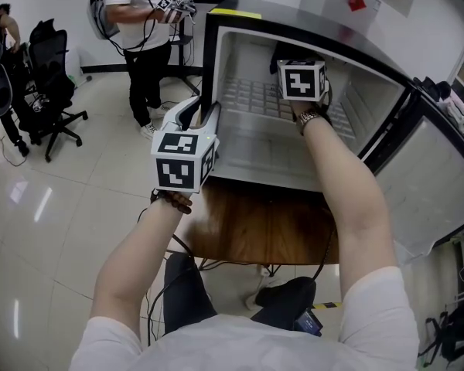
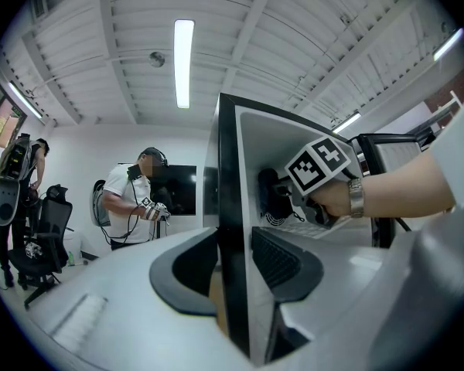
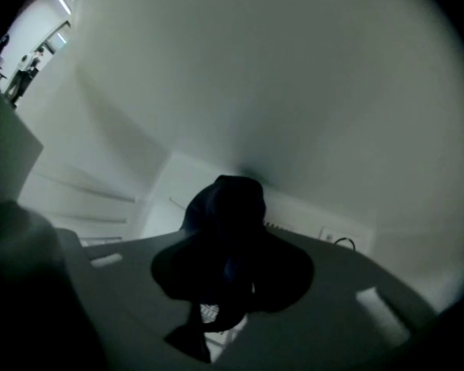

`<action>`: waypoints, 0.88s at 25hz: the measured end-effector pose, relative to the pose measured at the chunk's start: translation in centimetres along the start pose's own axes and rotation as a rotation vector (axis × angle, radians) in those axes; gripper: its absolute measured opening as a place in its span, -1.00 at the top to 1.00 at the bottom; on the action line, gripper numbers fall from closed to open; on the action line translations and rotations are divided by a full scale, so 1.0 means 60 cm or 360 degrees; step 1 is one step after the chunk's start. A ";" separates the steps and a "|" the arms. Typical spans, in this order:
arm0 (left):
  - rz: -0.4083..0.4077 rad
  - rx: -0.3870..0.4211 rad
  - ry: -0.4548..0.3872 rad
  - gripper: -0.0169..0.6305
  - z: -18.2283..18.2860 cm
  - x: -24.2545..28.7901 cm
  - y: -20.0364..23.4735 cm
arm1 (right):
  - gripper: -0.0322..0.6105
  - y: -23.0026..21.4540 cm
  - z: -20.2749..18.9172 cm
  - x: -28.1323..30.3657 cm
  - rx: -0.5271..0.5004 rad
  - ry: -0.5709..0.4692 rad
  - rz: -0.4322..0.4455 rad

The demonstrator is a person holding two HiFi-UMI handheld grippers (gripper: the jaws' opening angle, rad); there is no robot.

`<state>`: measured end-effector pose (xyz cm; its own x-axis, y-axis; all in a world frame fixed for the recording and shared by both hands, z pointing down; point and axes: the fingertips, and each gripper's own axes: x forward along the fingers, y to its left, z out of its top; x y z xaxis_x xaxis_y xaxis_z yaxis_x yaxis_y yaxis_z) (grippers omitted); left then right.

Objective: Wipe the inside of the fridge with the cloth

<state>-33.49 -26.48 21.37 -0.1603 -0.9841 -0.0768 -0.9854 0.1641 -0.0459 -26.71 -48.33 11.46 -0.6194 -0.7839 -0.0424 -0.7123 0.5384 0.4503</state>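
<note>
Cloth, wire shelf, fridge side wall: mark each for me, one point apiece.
cloth (image 3: 226,207), right gripper view, on the dark bunched fabric.
wire shelf (image 1: 251,97), head view, on the grid's left half.
fridge side wall (image 2: 226,176), left gripper view, on its black front edge.

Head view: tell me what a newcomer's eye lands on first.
The open fridge on the wooden table, centre frame. Inside it the right gripper holds a dark cloth, while the left gripper grips its wall at picture left. A person stands at upper left.
</note>
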 end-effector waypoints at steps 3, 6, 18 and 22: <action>0.0003 0.0000 0.0000 0.59 0.000 0.000 0.000 | 0.60 -0.023 -0.013 -0.004 0.0002 0.0023 -0.0038; 0.0007 -0.0001 0.0001 0.59 0.000 0.000 0.000 | 0.60 -0.048 -0.023 -0.006 -0.0006 0.0036 -0.0077; 0.0009 -0.0002 0.0003 0.59 -0.001 0.001 0.001 | 0.60 -0.124 -0.053 -0.018 -0.0019 0.0092 -0.0223; 0.0009 -0.0003 0.0000 0.59 -0.001 0.000 0.002 | 0.60 -0.151 -0.071 -0.024 0.0006 0.0125 -0.0281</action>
<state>-33.59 -26.50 21.45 -0.1659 -0.9831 -0.0770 -0.9845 0.1696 -0.0438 -17.97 -53.40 11.27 -0.4568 -0.8881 -0.0508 -0.8091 0.3911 0.4386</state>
